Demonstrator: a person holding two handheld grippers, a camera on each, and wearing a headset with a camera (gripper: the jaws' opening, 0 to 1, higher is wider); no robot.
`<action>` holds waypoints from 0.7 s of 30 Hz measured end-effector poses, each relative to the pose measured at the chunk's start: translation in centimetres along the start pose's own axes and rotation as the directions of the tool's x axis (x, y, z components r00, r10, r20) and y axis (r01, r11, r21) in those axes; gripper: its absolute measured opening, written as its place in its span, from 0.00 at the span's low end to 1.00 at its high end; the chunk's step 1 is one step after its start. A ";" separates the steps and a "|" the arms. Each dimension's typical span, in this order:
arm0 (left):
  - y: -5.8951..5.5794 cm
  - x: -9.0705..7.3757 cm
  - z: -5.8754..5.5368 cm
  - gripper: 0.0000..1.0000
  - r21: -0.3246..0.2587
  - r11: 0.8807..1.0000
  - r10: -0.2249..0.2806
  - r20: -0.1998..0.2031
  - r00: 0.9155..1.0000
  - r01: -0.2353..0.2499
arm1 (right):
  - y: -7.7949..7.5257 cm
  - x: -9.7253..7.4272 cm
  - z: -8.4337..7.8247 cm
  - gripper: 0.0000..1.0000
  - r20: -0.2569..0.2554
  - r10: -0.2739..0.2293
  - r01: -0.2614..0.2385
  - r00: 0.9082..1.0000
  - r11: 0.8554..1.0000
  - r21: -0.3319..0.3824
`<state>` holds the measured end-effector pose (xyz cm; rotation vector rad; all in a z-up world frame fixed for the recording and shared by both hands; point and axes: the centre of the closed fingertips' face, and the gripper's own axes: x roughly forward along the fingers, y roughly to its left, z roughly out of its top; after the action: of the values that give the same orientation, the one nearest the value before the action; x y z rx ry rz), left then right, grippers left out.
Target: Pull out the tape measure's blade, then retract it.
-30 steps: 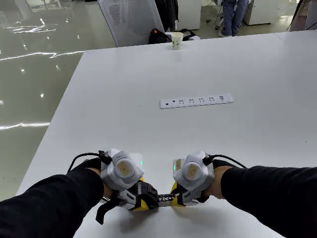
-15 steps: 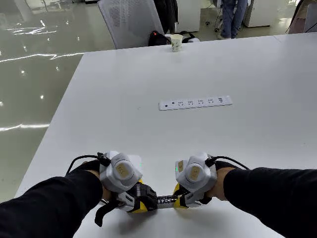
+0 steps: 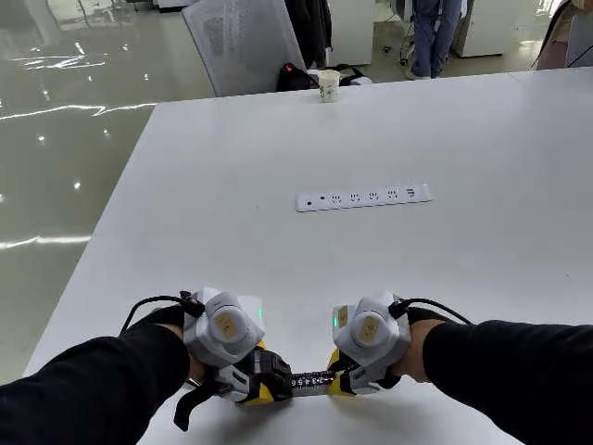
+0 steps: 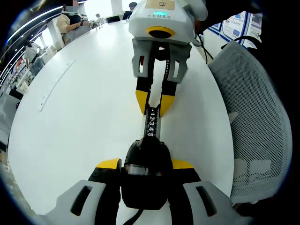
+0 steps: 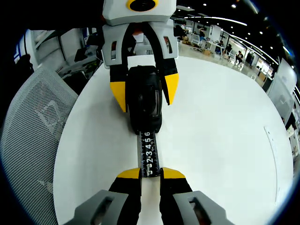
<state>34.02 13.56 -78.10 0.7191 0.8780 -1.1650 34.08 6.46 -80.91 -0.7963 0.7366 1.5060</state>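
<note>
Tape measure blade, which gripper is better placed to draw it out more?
Right. The right gripper is shut on the free end of the blade, so moving it away would likely extend it. The left gripper clamps the tape measure case and serves better as the anchor.

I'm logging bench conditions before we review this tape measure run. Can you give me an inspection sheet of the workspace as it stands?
Surface: white table, bare where it shows.
Job's things: black tape measure case; blade drawn out a short stretch, numerals up to 6 showing.
Clutter: power strip mid-table; paper cup at the far edge.
Grippers: left gripper shut on the case; right gripper shut on the blade's end.
Cables: black cable loops off the back of each gripper.
Surroundings: mesh chair beyond the table, person standing, glossy floor.
</note>
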 end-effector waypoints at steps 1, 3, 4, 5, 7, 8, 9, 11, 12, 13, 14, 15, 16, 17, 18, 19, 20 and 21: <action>0.0 0.0 0.0 0.34 0.000 1.000 0.000 0.000 1.000 0.000 | 0.0 -0.1 0.0 0.11 0.000 0.000 0.000 1.000 1.000 0.000; 0.0 0.0 0.0 0.34 -0.001 1.000 0.000 0.000 1.000 0.000 | 0.0 -0.1 -0.1 0.11 0.000 -0.002 0.002 1.000 1.000 0.003; 0.0 0.0 0.0 0.34 -0.001 1.000 0.001 0.000 1.000 -0.001 | 0.0 -0.2 -0.2 0.11 0.000 -0.002 0.002 1.000 1.000 0.003; 0.0 0.0 0.0 0.34 -0.001 1.000 0.001 0.000 1.000 -0.001 | 0.0 -0.2 -0.2 0.11 0.001 -0.003 0.003 1.000 1.000 0.002; 0.0 0.0 0.0 0.34 -0.001 1.000 0.001 0.000 1.000 -0.001 | 0.0 -0.3 -0.2 0.11 0.002 -0.004 0.004 1.000 1.000 0.003; 0.0 0.0 0.0 0.34 -0.002 1.000 0.001 0.000 1.000 -0.001 | 0.0 -0.3 -0.3 0.11 0.001 -0.004 0.004 1.000 1.000 0.004; 0.0 0.0 0.0 0.34 -0.002 1.000 0.001 0.000 1.000 -0.001 | 0.0 -0.3 -0.4 0.11 0.001 -0.004 0.004 1.000 1.000 0.006; -0.1 0.0 0.0 0.34 -0.002 1.000 0.001 -0.001 1.000 -0.001 | 0.0 -0.4 -0.4 0.11 0.001 -0.005 0.005 1.000 1.000 0.005; -0.1 0.0 0.0 0.34 -0.002 1.000 0.001 0.000 1.000 -0.001 | 0.0 -0.4 -0.5 0.11 0.001 -0.006 0.006 1.000 1.000 0.006; -0.1 0.0 0.0 0.34 -0.002 1.000 0.001 -0.001 1.000 -0.001 | 0.1 -0.4 -0.5 0.11 0.001 -0.006 0.006 1.000 1.000 0.006; -0.1 0.0 0.0 0.34 -0.003 1.000 0.001 -0.001 1.000 -0.001 | 0.1 -0.4 -0.5 0.11 0.001 -0.006 0.006 1.000 1.000 0.006; -0.1 0.0 0.0 0.34 -0.003 1.000 0.001 -0.001 1.000 -0.001 | 0.0 -0.4 -0.6 0.11 0.000 -0.006 0.006 1.000 1.000 0.005; -0.1 0.0 0.0 0.34 -0.003 1.000 0.001 -0.001 1.000 -0.001 | 0.1 -0.5 -0.6 0.11 0.000 -0.006 0.006 1.000 1.000 0.007; -0.1 0.0 0.0 0.34 -0.003 1.000 0.001 -0.002 1.000 -0.001 | 0.1 -0.5 -0.6 0.11 0.000 -0.006 0.006 1.000 1.000 0.007; -0.1 0.0 -0.1 0.34 -0.003 1.000 0.001 -0.002 1.000 -0.001 | 0.0 -0.5 -0.7 0.11 -0.001 -0.006 0.006 1.000 1.000 0.006; -0.1 0.0 -0.1 0.34 -0.003 1.000 0.001 -0.002 1.000 -0.001 | 0.0 -0.5 -0.7 0.11 -0.001 -0.006 0.006 1.000 1.000 0.007; -0.1 0.0 -0.1 0.34 -0.004 1.000 0.001 -0.002 1.000 -0.001 | 0.0 -0.5 -0.8 0.11 -0.003 -0.006 0.006 1.000 1.000 0.007; -0.1 0.0 -0.1 0.34 -0.004 1.000 0.001 -0.002 1.000 -0.001 | 0.0 -0.5 -0.8 0.11 -0.004 -0.006 0.006 1.000 1.000 0.006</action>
<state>33.91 13.61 -78.09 0.7176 0.8810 -1.1619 34.14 5.49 -80.91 -0.7960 0.7407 1.4962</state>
